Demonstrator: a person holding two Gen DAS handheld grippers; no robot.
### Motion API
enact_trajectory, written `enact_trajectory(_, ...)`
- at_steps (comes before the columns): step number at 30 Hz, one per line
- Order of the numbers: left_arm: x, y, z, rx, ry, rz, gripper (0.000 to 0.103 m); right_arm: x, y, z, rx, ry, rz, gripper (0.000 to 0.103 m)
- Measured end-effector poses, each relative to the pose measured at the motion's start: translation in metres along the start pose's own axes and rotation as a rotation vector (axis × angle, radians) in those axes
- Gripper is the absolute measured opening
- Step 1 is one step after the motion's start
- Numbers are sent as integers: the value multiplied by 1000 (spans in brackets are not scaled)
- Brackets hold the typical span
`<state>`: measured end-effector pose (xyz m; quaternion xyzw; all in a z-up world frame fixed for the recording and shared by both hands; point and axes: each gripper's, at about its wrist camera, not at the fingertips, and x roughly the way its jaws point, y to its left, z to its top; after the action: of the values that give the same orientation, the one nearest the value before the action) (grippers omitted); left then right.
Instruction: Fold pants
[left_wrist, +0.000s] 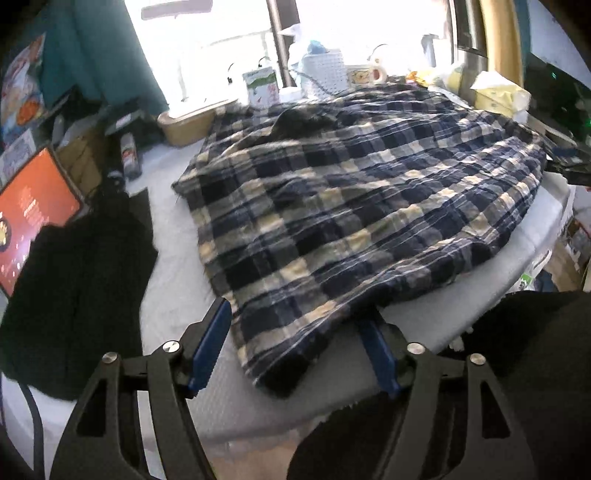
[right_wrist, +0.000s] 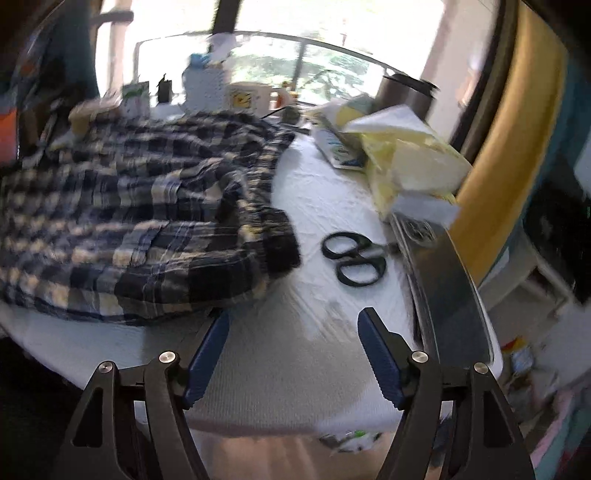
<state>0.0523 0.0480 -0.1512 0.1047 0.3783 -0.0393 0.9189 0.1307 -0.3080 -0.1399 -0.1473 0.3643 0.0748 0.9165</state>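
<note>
Pants: the navy, cream and grey plaid woven pants (left_wrist: 332, 192) lie spread on the pale grey padded table (left_wrist: 443, 325), ahead of both our tools.
Left gripper: our left gripper (left_wrist: 295, 325) stands wide, its blue pads either side of the near hem corner; we see no pinch on the cloth.
Right gripper: our right gripper (right_wrist: 293, 321) is spread and empty, over bare table; the pants' near corner (right_wrist: 258, 266) lies ahead and left of it.
Long axis: it seems to run away from us toward the window.
Nearer hand: the left.
Edges: black-handled scissors (right_wrist: 352, 260) lie just right of the cloth; a yellow and white plastic bag (right_wrist: 406, 162) lies beyond.
Room: we judge bare table between the right tool and the hem.
</note>
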Motion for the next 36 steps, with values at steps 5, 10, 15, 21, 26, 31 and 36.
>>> enact_trajectory(5, 3, -2, 1, -17, -14, -41, 22, 11, 24, 6, -189, -57, -33, 74)
enact_trajectory(10, -5, 3, 3, -82, -33, -78, 3, 14, 25, 16, -197, -122, 51, 48)
enact_trajectory(15, -34, 17, 11, -153, -110, -125, 3, 6, 22, 17, -146, -152, 94, 25)
enact_trajectory(21, -77, 34, 26, -204, -222, -124, 3, -29, 16, 17, -98, -209, 133, 24)
enact_trajectory(26, -105, 42, 38, -222, -305, -123, 3, -58, 6, 25, -68, -275, 135, 24)
enact_trajectory(31, -119, 50, 45, -221, -344, -110, 3, -82, -6, 36, -20, -332, 178, 24)
enact_trajectory(36, -122, 60, 57, -221, -365, -99, 3, -89, -10, 42, 10, -356, 216, 24)
